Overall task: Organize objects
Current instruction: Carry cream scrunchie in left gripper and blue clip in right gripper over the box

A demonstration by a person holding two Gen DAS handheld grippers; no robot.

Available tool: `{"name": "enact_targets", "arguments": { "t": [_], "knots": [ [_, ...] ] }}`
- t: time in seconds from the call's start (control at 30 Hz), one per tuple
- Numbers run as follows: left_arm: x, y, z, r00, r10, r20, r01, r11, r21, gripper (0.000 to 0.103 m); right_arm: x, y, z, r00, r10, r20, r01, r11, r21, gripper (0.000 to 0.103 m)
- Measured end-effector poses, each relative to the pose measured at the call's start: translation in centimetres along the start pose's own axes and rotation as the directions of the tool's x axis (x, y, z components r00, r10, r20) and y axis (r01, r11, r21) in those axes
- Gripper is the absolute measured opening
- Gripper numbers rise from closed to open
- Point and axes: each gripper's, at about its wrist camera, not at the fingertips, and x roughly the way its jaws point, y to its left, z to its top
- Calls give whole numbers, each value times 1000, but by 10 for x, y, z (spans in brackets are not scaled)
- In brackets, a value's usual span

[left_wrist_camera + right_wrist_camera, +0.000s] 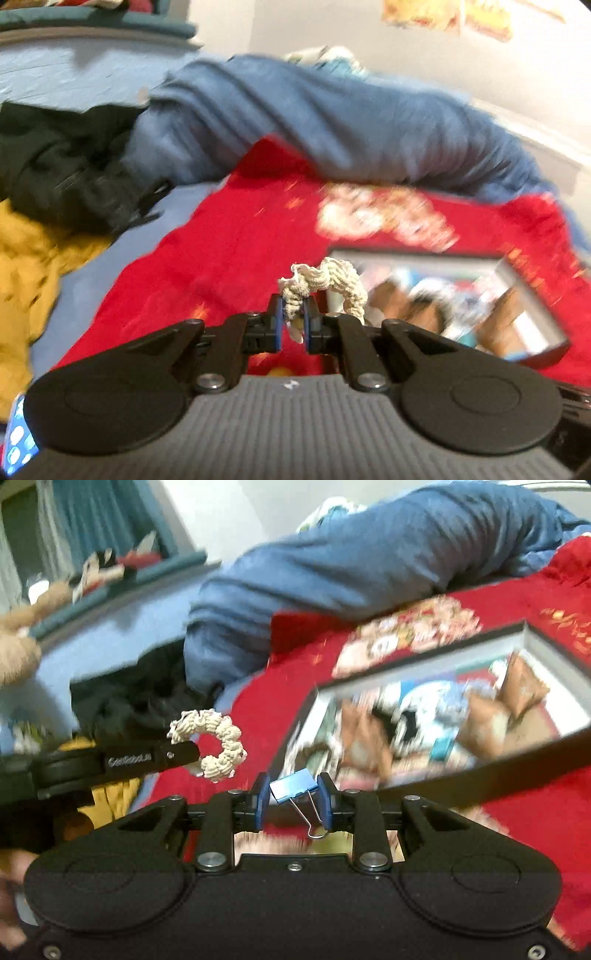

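Left wrist view: my left gripper [294, 317] is pinching a cream scrunchie [325, 286], its pads pressed onto one bunched side, the rest of the loop flopping free above and right of the jaws. It hangs over the red blanket [229, 251], just left of the open box [461, 302] with a printed picture inside. The blue duvet [332, 122] lies behind the box; black clothing [66, 166] and a yellow garment [26, 266] are far left of it. Motion blur everywhere.

Right wrist view: my right gripper [293, 801] is clamped on a blue binder clip [293, 786] across its metal body, wire handles dangling back toward me. It sits just left of and below the box [436, 716]. The left gripper [184, 751] with the scrunchie [218, 746] is further left of the box.

Handling, my guess: the scrunchie is light, soft and squashy, so any grab on the fabric ring works and it won't break. The clip is light, rigid and slick; grip its flat sides, not the wires, or it may twist.
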Motion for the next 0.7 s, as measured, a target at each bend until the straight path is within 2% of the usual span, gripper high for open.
{"name": "enact_targets", "arguments": {
  "t": [0.13, 0.23, 0.37, 0.53, 0.7],
  "knots": [
    [7, -15, 33, 989, -104, 101, 103, 995, 17, 14, -8, -13, 52, 997, -26, 72, 27, 1000, -6, 27],
    [30, -33, 49, 983, -159, 93, 154, 986, 58, 14, 4, -39, 97, 996, -47, 76, 44, 998, 40, 27],
    [73, -55, 50, 988, -142, 60, 136, 985, 102, 14, 37, -78, 135, 998, -62, 30, 60, 996, 68, 27],
    [116, -64, 27, 996, -83, -8, 84, 992, 97, 14, 85, -108, 139, 993, -109, -47, 112, 991, 66, 27],
    [140, -63, 8, 997, -42, -65, 48, 994, 96, 16, 120, -115, 113, 983, -153, -106, 157, 987, 28, 27]
  ]
}}
